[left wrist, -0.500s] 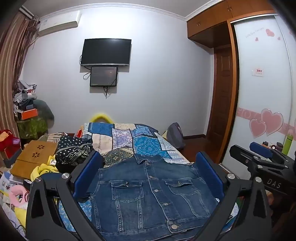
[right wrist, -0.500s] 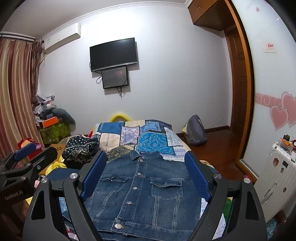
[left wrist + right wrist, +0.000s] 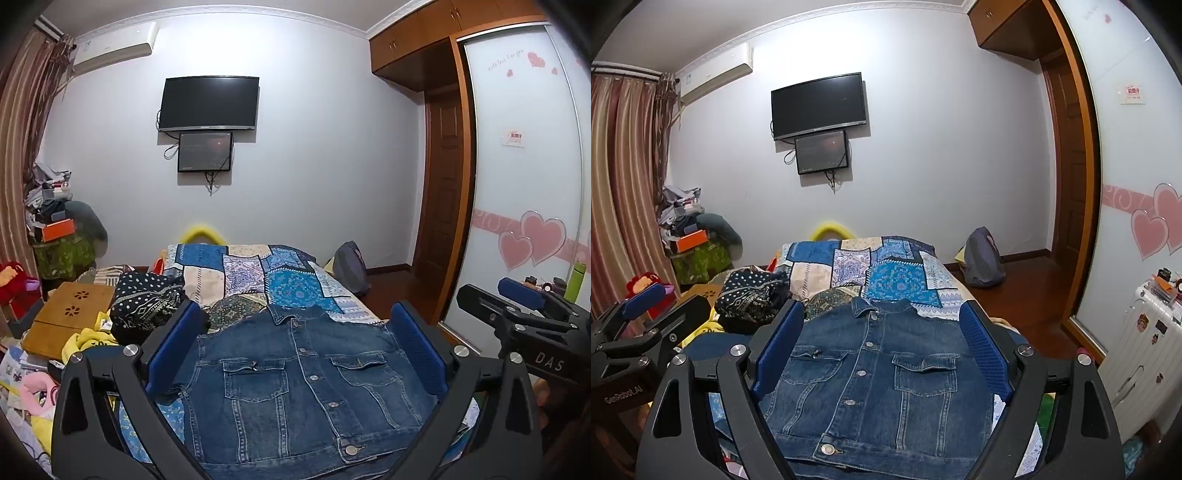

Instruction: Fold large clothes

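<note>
A blue denim jacket (image 3: 295,380) lies flat on the bed, buttoned front up, collar pointing away, sleeves tucked out of sight. It also shows in the right wrist view (image 3: 879,384). My left gripper (image 3: 295,350) is open and empty, held above the jacket with its blue pads wide apart. My right gripper (image 3: 882,347) is open and empty too, above the jacket. The right gripper shows at the right edge of the left wrist view (image 3: 517,317); the left gripper shows at the left edge of the right wrist view (image 3: 639,332).
The bed has a blue patchwork cover (image 3: 258,273). A dark dotted cloth pile (image 3: 147,299) and a wooden lap tray (image 3: 70,317) lie left of the jacket, with more clutter beyond. A white suitcase (image 3: 1141,350) stands right, a backpack (image 3: 982,258) on the floor.
</note>
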